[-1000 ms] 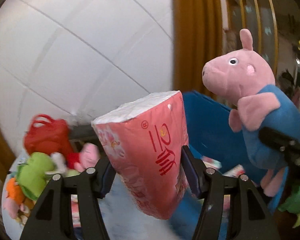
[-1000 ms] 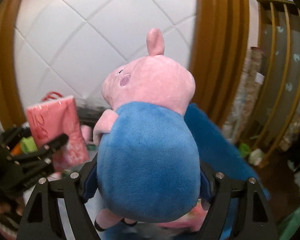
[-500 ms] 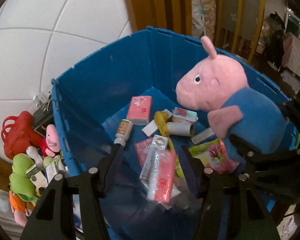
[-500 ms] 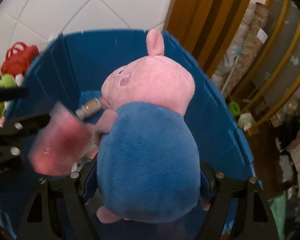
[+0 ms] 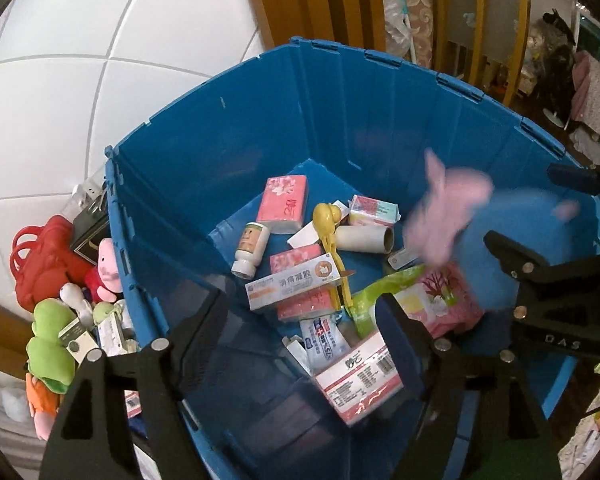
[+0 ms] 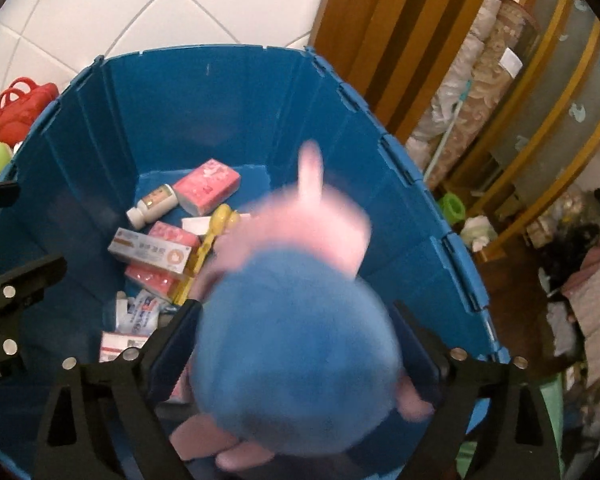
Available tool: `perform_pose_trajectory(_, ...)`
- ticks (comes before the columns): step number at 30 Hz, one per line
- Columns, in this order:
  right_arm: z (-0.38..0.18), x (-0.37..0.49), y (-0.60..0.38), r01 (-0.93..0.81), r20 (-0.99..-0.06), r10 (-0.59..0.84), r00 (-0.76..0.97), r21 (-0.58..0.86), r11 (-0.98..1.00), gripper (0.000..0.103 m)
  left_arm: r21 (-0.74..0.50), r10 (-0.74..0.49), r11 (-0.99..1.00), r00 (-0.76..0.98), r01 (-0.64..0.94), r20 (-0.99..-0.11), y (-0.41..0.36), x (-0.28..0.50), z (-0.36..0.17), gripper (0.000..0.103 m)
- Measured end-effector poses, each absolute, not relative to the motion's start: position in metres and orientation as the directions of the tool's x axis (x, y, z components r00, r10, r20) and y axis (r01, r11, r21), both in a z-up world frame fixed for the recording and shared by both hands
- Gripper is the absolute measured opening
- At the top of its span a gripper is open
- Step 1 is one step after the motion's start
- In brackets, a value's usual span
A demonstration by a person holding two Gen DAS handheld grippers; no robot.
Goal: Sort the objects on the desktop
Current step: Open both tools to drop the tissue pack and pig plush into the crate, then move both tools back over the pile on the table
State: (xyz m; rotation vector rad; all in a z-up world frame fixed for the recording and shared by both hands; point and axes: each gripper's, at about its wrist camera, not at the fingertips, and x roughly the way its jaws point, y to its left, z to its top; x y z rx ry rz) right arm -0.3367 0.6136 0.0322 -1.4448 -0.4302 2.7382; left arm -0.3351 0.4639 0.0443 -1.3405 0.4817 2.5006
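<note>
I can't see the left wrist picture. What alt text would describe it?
Open black left gripper hovers above a blue plastic bin holding pink tissue packs, a white bottle and boxes; a blurred pink-and-blue pig plush is at right.

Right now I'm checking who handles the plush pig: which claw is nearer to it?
Right. The right claw has the blurred plush pig between its fingers over the blue bin; the left claw stands open beside it, apart.

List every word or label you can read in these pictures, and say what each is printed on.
"消痔凝胶": white and orange box in the blue crate.
"DAS": body of the right gripper.
"OLAI", cut off at the picture's edge: body of the left gripper.
Print on the pink tissue packs and the other packets: too small or blurred to read.
</note>
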Motion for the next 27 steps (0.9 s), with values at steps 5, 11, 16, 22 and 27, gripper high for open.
perform_pose_trajectory(5,0.045,-0.321,0.609,0.113,-0.783,0.153,-0.604,-0.273,-0.955,0.099,0.145,0.095,-0.916,-0.553,-0.374,-0.828,0.457,-0.324,0.05,0.076)
perform_pose_trajectory(11,0.062,-0.3,0.597,0.135,-0.754,0.111,-0.648,-0.257,-0.957,0.102,0.131,0.119,-0.928,-0.611,-0.349,-0.783,0.441,-0.302,0.069,0.076)
perform_pose_trajectory(16,0.078,-0.285,0.576,0.183,-0.72,0.031,-0.694,-0.217,-0.959,0.103,0.133,0.088,-0.955,-0.683,-0.264,-0.725,0.415,-0.283,0.084,0.08)
perform_pose_trajectory(22,0.088,-0.274,0.548,0.243,-0.677,-0.068,-0.733,-0.168,-0.955,0.103,0.09,0.024,-0.99,-0.752,-0.111,-0.659,0.358,-0.258,0.091,0.08)
perform_pose_trajectory(27,0.092,-0.255,0.495,0.368,-0.624,-0.221,-0.749,-0.115,-0.923,0.103,0.035,-0.023,-0.999,-0.775,0.001,-0.631,0.295,-0.236,0.08,0.08)
